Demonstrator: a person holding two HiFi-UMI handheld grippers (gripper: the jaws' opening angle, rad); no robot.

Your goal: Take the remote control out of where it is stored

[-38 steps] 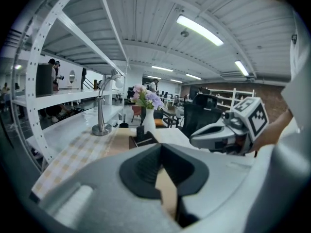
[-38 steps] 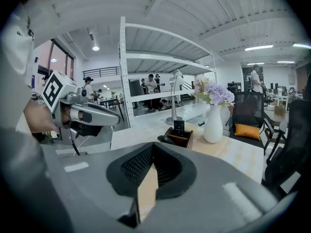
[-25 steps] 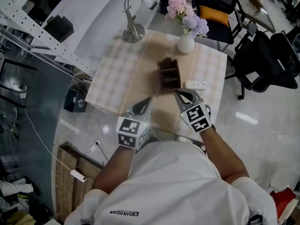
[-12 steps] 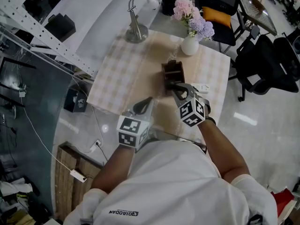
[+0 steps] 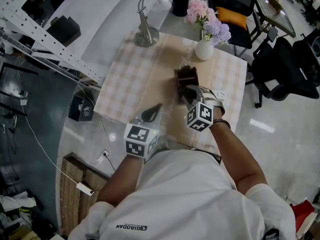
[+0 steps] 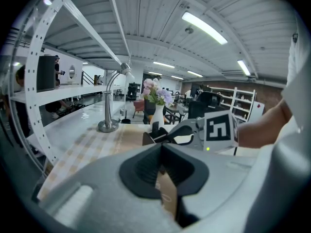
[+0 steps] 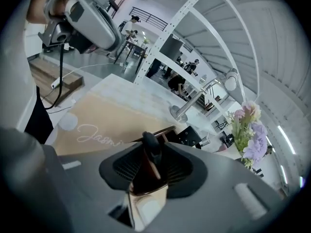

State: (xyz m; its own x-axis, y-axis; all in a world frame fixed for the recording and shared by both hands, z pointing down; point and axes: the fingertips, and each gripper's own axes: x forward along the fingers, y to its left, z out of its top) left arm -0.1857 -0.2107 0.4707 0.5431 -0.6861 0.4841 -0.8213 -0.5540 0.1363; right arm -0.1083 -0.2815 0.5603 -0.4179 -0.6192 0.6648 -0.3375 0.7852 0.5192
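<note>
A dark wooden holder [image 5: 186, 77] stands on the checked tablecloth [image 5: 135, 74]. My right gripper [image 5: 187, 93] reaches over its near side. In the right gripper view a slim black remote control [image 7: 151, 145] stands up out of the holder [image 7: 165, 131], between the jaws of the right gripper [image 7: 151, 152]. These jaws are opening, and a gap shows beside the remote. My left gripper [image 5: 158, 107] hangs over the near part of the table, shut with nothing in it. From the left gripper view the holder [image 6: 149, 136] and the right gripper [image 6: 167, 136] lie straight ahead.
A white remote [image 5: 218, 94] lies on the cloth just right of the right gripper. At the back stand a desk lamp [image 5: 147, 34] and a white vase of flowers [image 5: 204, 49]. Black chairs [image 5: 280, 69] are off the table's right side.
My right gripper has moved forward and left from beside the white remote to the holder, and its jaws have parted. The left gripper has stayed where it was.
</note>
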